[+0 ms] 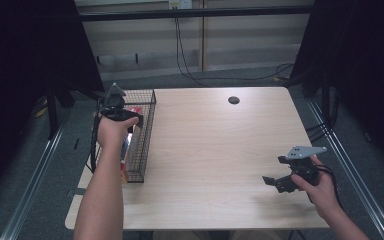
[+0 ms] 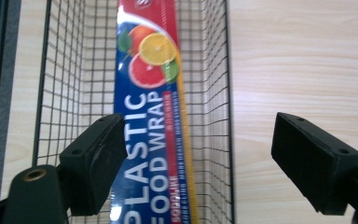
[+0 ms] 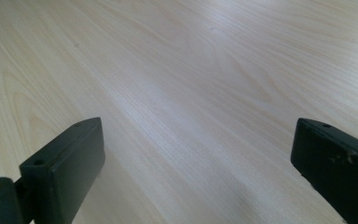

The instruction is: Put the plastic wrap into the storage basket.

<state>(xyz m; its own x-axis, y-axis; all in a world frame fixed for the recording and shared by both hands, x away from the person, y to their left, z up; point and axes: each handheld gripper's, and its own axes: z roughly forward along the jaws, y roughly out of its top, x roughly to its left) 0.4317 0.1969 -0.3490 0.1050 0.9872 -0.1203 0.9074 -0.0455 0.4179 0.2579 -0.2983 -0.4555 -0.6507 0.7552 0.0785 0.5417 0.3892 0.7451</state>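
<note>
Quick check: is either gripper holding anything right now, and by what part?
Nothing is held. The left gripper is open above the plastic wrap box, which lies in the wire basket. The right gripper is open over the bare table.

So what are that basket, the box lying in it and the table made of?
The basket looks like thin black wire, probably coated metal, welded in a square grid. The plastic wrap box seems glossy printed cardboard, catching glare. The table shows pale wood grain, possibly laminate, with a soft sheen.
</note>
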